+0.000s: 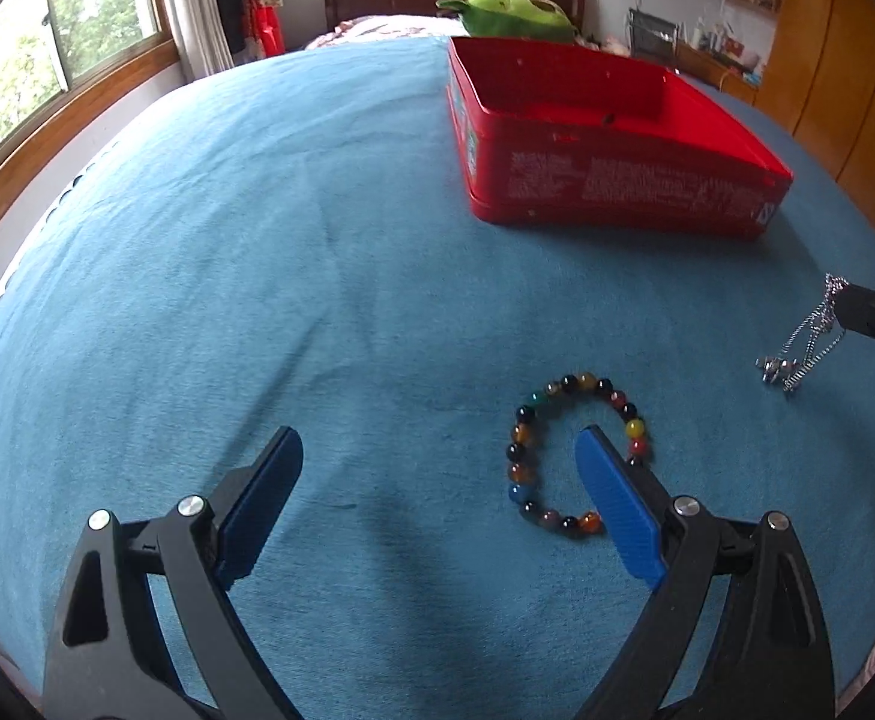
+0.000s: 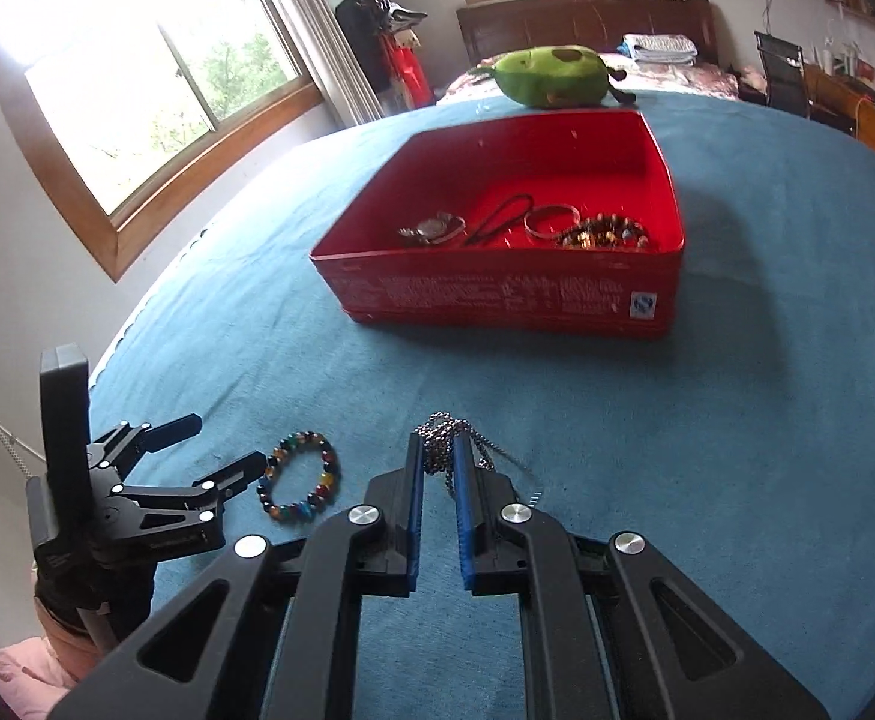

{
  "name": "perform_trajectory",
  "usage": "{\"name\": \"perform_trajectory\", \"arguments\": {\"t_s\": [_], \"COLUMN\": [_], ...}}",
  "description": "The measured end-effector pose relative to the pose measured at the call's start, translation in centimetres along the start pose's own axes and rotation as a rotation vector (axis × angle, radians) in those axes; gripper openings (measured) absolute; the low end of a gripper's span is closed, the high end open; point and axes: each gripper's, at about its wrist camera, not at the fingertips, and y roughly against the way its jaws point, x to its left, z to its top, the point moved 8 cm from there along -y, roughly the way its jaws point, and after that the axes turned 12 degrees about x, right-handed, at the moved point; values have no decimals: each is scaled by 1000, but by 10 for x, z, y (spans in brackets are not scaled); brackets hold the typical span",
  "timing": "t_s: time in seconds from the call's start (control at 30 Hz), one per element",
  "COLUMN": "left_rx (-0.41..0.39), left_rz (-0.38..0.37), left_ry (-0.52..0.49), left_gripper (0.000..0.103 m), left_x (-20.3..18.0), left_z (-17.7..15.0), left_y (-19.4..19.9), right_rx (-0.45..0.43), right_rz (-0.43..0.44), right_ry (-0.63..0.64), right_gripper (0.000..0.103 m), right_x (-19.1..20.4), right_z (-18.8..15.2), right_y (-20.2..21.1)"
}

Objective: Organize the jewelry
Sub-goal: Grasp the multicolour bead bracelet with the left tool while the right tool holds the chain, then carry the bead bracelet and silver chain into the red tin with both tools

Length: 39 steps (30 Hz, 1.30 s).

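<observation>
The left gripper [image 1: 437, 450], black with blue finger pads, is spread wide above the blue plush cloth [image 1: 257, 240] covering the table. A bracelet of multicoloured round beads [image 1: 578, 456] lies flat on the cloth at lower centre-right of the left wrist view. The right-hand blue pad [image 1: 614, 510] sits over the ring's interior, with the bracelet's beads curving around its tip; whether it touches the beads cannot be determined. The left-hand pad is well apart from the bracelet.

The right gripper [image 2: 439, 456] is clamped on a silver ball-chain necklace [image 2: 446, 450], bunched between the blue pads at lower centre of the right wrist view. In the left wrist view, the chain hangs from the black fingertip at the right edge, its lower end at or just above the cloth.

A red rectangular tin box [image 2: 497, 300], open-topped, stands on the cloth in the upper centre of the frame, well apart from both grippers. Inside lie a metal wristwatch [image 2: 431, 228], a black cord loop [image 2: 497, 219], a thin silver bangle [image 2: 551, 219] and a brown beaded bracelet [image 2: 605, 233]. A green plush toy [image 2: 548, 77] rests beyond the box.
</observation>
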Motion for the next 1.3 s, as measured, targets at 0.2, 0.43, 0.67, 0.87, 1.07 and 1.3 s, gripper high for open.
{"name": "perform_trajectory", "arguments": {"t_s": [0.2, 0.43, 0.67, 0.87, 1.07, 1.3], "left_rx": [60, 51, 67, 16, -49, -105], "left_rz": [-9, -59, -209, -302, -327, -325], "left_ry": [-71, -107, -44, -6, -11, -41], "left_gripper": [82, 22, 6, 6, 6, 6], "left_x": [-9, -17, -13, 4, 11, -1], "left_z": [-7, -5, -2, 2, 4, 23], "left_y": [-21, -16, -16, 8, 40, 69], "right_rx": [35, 51, 49, 19, -12, -59], "right_rz": [7, 11, 18, 51, 70, 52], "right_ry": [0, -3, -18, -22, -9, 20], "right_gripper": [9, 9, 9, 9, 9, 9], "right_x": [-5, -6, -9, -9, -3, 3], "right_z": [-6, -9, -9, -4, 3, 20], "right_y": [-15, -22, -19, -3, 20, 54]}}
